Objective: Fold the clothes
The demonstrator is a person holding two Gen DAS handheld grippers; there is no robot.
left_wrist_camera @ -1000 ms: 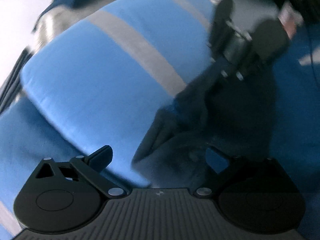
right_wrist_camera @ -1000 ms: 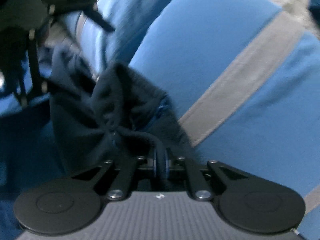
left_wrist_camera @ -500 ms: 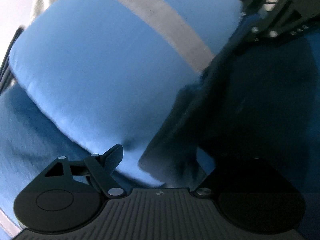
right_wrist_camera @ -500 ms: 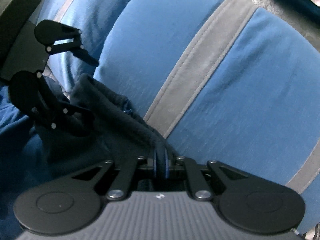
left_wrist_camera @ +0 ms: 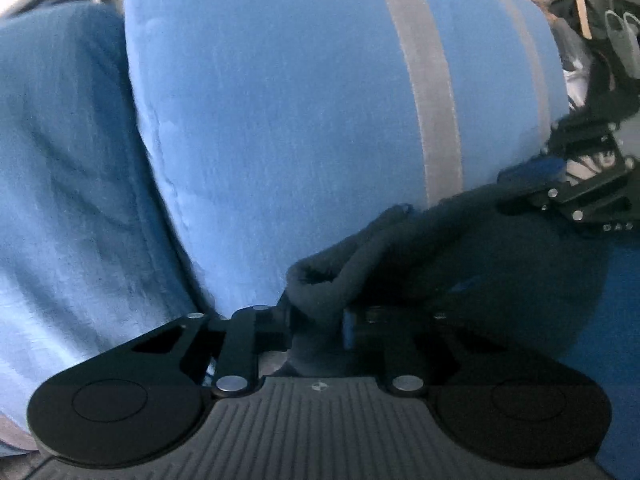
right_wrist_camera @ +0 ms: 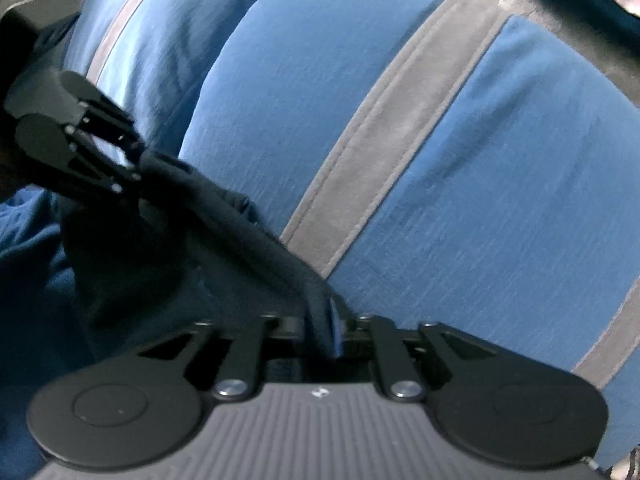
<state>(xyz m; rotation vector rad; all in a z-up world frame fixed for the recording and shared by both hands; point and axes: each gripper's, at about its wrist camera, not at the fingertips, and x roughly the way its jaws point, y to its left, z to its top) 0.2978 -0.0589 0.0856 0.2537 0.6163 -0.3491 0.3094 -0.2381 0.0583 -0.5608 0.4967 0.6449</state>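
Observation:
A dark navy garment (left_wrist_camera: 460, 248) hangs stretched between my two grippers in front of a blue pillow. In the left wrist view my left gripper (left_wrist_camera: 316, 320) is closing and its pads press on a rolled edge of the garment. The right gripper (left_wrist_camera: 516, 184) shows at the far right, at the garment's other end. In the right wrist view the right gripper (right_wrist_camera: 322, 332) is opening: its jaws stand a little apart with the garment (right_wrist_camera: 224, 216) still between them. The left gripper (right_wrist_camera: 136, 164) bites the cloth at the upper left.
A big blue pillow with grey stripes (left_wrist_camera: 280, 120) (right_wrist_camera: 440, 160) fills the space behind the garment. A second blue pillow (right_wrist_camera: 160, 40) lies beside it. A darker blue sheet (right_wrist_camera: 24, 240) lies under the garment. Cluttered items (left_wrist_camera: 580, 20) show beyond the pillow.
My left gripper rolled, moved onto the garment's edge and closed on it. The right gripper, shut tight on the cloth before, has parted its jaws.

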